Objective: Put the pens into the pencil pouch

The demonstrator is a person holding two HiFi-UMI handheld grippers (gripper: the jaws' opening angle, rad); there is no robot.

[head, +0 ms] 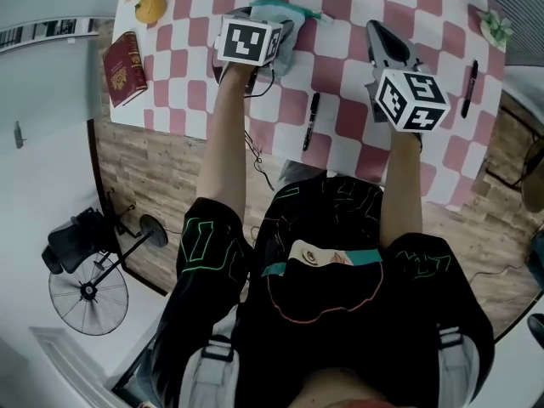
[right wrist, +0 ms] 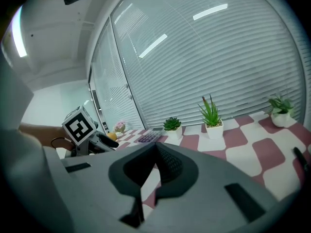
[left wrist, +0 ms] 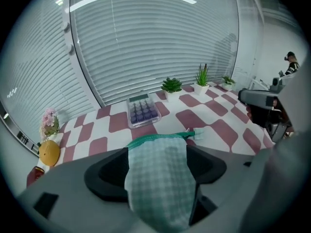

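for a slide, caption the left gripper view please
Left gripper, jaws open, straddles the green checked pencil pouch, checked table and calculator beyond.

Checkered table [head: 340, 119] on wood floor [head: 153, 185]; fan [head: 87, 291] nearby; blinds [left wrist: 146, 42] cover windows.

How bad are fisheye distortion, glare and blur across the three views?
Head view: sharp, table edges bow outward. Left gripper view: blinds curve strongly, ceiling-light streaks glare on them, near pouch slightly soft. Right gripper view: same bowed blinds and streaks, dark vignette corners.
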